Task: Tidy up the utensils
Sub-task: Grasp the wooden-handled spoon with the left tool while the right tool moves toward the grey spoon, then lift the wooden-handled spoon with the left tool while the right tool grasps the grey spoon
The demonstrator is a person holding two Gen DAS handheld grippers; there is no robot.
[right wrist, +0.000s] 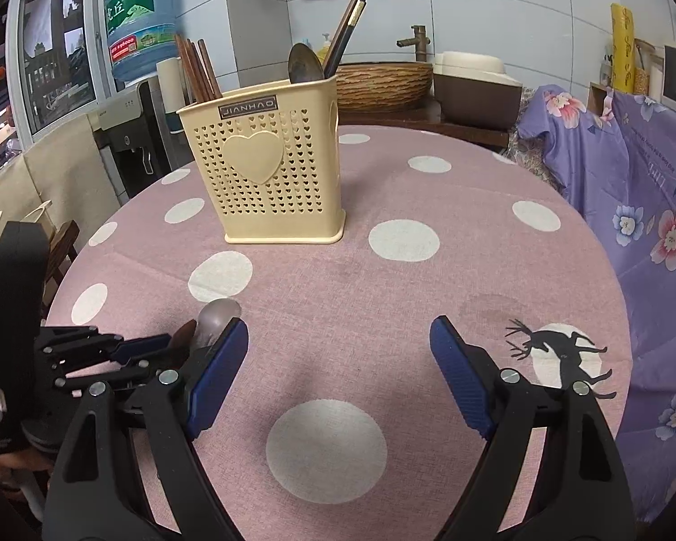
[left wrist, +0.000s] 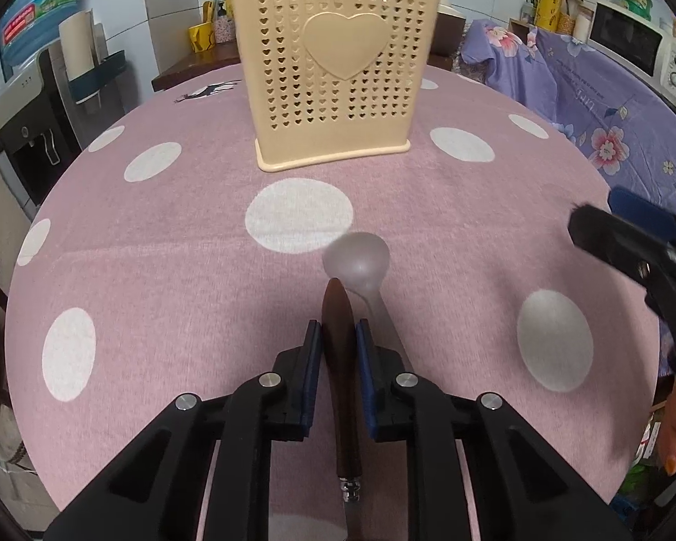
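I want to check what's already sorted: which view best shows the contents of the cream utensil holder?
The right wrist view: the utensil holder shows chopsticks and a spoon rising from its top. The left wrist view shows its front, with the top cropped.

Home kitchen: microwave (left wrist: 626, 43), basin tap (right wrist: 413, 40).

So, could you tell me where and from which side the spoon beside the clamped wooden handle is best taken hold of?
Grip the spoon by its thin handle, not the bowl: the bowl is rounded and would likely slip. It lies flat on the tablecloth, tight against the wooden handle in the left hand-held gripper, so come from above on its free right side.
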